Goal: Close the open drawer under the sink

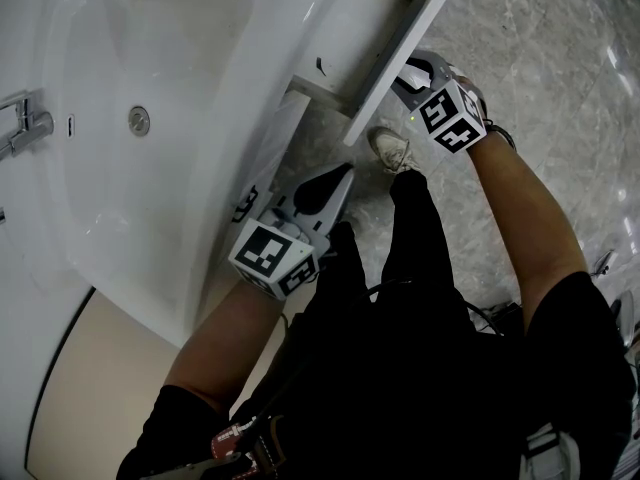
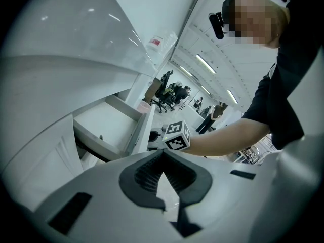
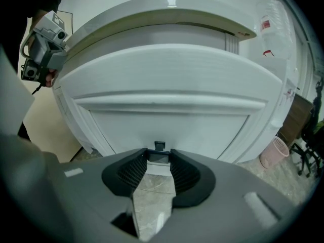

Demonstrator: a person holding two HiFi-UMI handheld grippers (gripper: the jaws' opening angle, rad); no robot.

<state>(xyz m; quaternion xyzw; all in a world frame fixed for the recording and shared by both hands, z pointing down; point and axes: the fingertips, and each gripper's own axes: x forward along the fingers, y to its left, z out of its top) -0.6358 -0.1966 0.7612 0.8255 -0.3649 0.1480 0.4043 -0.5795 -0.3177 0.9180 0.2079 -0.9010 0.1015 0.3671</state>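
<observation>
Drawer (image 1: 365, 28) stands pulled out below the sink (image 1: 100, 188), its front panel edge-on over open marbled floor (image 1: 540, 68). Right gripper (image 3: 159, 158) is released, jaws apart, with the drawer's small dark pull (image 3: 159, 146) right at their tips. Left gripper (image 2: 163, 156) is clenched on nothing, low beside the sink. A red-printed sticker (image 3: 267, 23) beside the sink is too small to read.

1. Sink (image 1: 150, 178) fills the frame's left, with the tap (image 1: 25, 128) at the far left edge
2. Drawer (image 1: 370, 38) juts out at upper centre, right of the sink
3. Right gripper (image 1: 408, 76) sits just right of the drawer front, and left gripper (image 1: 335, 183) is below the drawer
</observation>
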